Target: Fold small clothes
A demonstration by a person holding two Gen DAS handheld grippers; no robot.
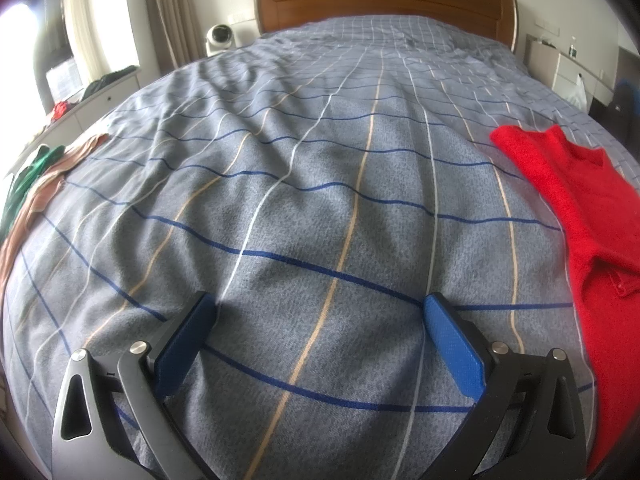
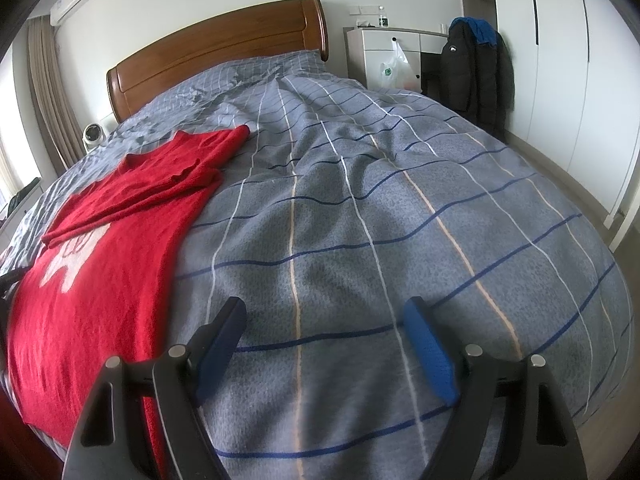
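A red knit sweater with a white pattern lies flat on the bed, one sleeve folded across its body. In the left wrist view it lies at the right edge. My left gripper is open and empty, low over bare bedcover to the left of the sweater. My right gripper is open and empty, over bare bedcover just right of the sweater's edge. A green garment and a tan one lie at the bed's left edge.
The bed has a grey-blue checked cover and a wooden headboard. A white nightstand with a plastic bag, a dark jacket, white wardrobes, a small white fan and a dresser surround it.
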